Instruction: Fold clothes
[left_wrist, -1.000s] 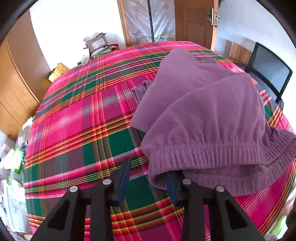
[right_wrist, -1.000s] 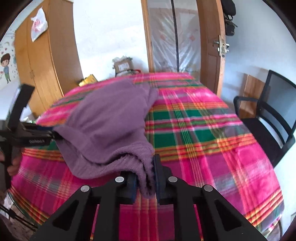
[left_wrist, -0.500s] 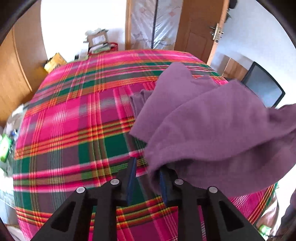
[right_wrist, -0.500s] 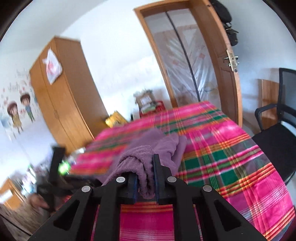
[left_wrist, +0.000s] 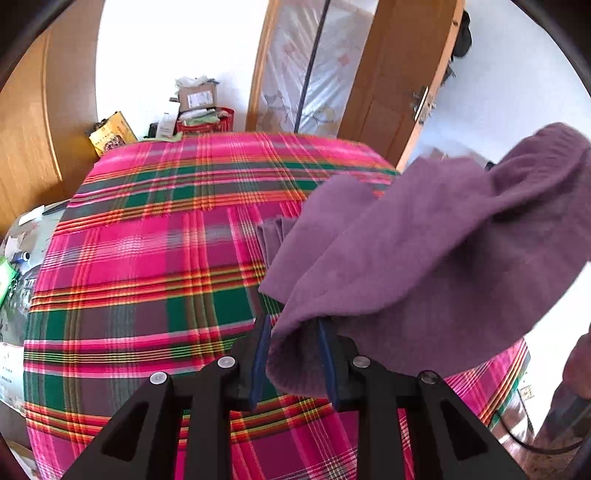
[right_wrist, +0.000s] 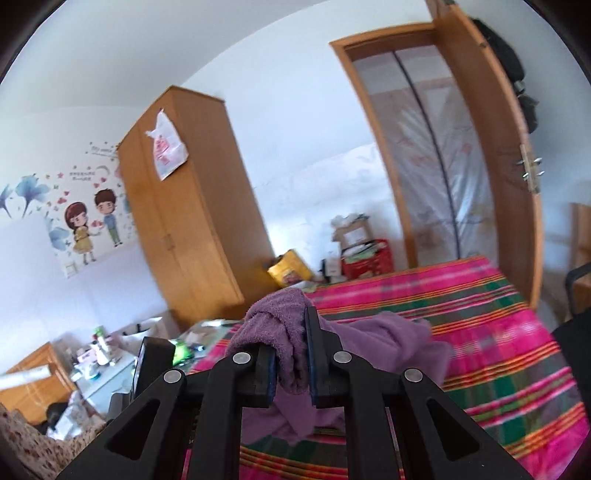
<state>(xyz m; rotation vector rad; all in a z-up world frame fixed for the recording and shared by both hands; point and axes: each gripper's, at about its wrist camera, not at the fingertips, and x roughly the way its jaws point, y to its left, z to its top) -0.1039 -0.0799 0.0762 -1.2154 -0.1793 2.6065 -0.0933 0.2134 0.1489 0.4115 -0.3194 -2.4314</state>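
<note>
A purple fleece garment (left_wrist: 424, 258) hangs lifted above the bed with the pink and green plaid cover (left_wrist: 147, 258). My left gripper (left_wrist: 295, 354) is shut on one end of its edge. My right gripper (right_wrist: 290, 354) is shut on the other end of the purple garment (right_wrist: 280, 317), raised high and tilted up toward the wall. The cloth stretches between the two grippers, and its far end trails toward the plaid cover (right_wrist: 498, 332). The left gripper's black body (right_wrist: 155, 354) shows low at the left in the right wrist view.
A wooden wardrobe (right_wrist: 192, 206) stands left of the bed. Boxes and a red basket (left_wrist: 203, 118) sit beyond the bed's far edge. A wooden door (left_wrist: 399, 81) stands open at the right. A cluttered table (right_wrist: 96, 362) is at the left.
Both grippers have risen with the garment, lifting most of it off the bed. The right gripper rose far and tilted upward. The left gripper closed on the waistband edge.
</note>
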